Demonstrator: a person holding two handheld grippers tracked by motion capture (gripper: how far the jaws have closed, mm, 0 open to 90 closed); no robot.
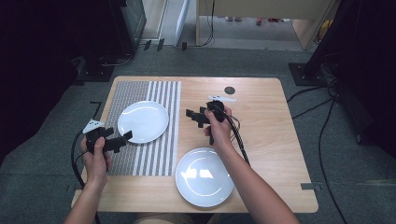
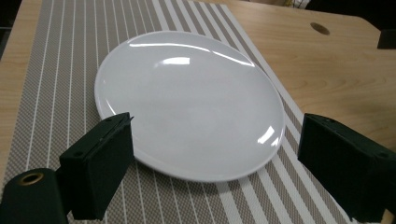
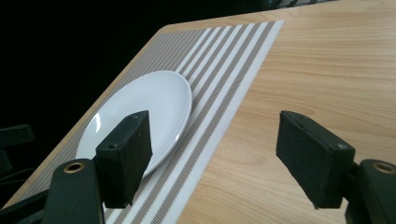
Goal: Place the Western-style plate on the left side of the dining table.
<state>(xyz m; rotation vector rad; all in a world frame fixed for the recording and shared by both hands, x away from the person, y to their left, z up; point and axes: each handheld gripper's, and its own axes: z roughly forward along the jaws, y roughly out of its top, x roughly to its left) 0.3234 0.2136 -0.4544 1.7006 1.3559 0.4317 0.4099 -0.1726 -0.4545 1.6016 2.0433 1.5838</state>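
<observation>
Saw a light wooden table (image 1: 266, 116). Found a grey-and-white striped woven mat (image 1: 154, 154) lying flat on its left side, likely to mark a place for eating. Spotted a round white plate (image 1: 143, 121) on that mat, and a second round white plate (image 1: 204, 176) on bare wood nearby. Noticed the left gripper (image 1: 119, 136) just beside the mat's plate, jaws spread, pinching nothing; likewise the right gripper (image 1: 195, 117) over bare wood.

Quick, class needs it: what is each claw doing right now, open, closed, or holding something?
Left claw: open, holding nothing, by the plate.
Right claw: open, holding nothing.
</observation>
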